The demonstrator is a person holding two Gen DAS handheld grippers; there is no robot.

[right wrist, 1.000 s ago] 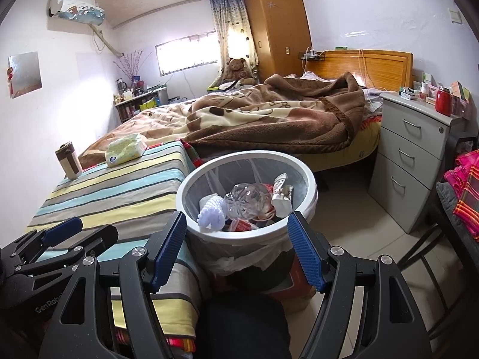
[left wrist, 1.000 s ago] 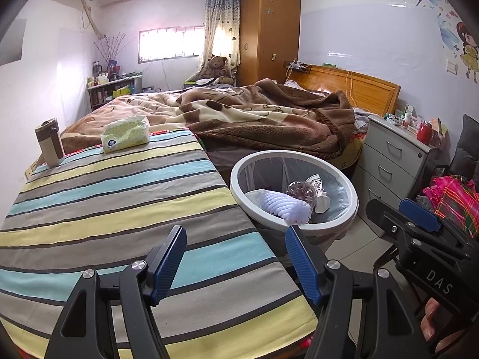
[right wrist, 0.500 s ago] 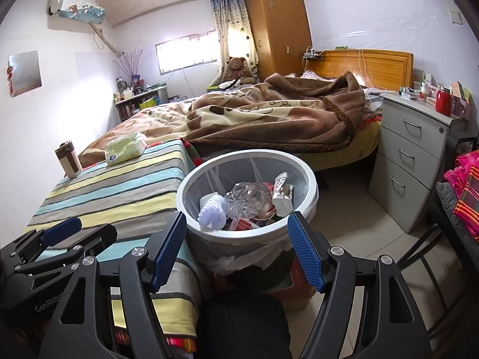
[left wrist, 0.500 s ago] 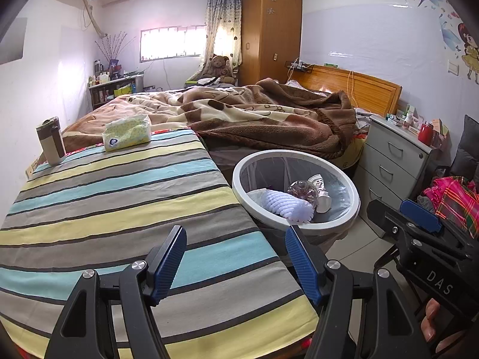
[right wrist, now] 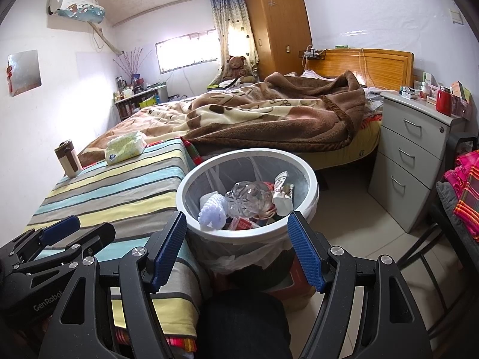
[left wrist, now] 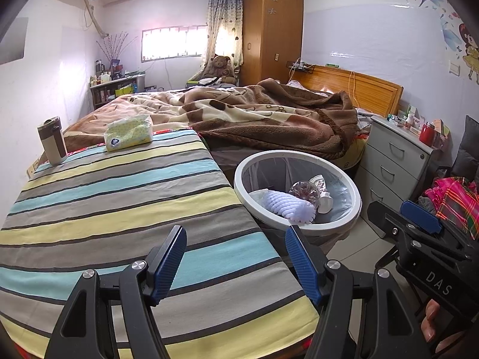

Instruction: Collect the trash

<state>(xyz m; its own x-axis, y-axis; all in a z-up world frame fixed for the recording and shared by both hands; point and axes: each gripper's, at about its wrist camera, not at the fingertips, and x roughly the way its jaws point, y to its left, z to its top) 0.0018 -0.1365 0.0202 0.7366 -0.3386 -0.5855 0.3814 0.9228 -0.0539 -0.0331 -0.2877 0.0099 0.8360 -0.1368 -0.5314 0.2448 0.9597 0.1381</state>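
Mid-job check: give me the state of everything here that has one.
left gripper: open, empty
right gripper: open, empty
trash bin: lined, partly filled
plastic bottle: lying in bin
tissue pack: on striped table, opening on top
tumbler: upright, lid on

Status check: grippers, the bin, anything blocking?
Left gripper and right gripper open, empty. Trash bin beside striped table, holding bottle and wrappers. Nothing in the way.
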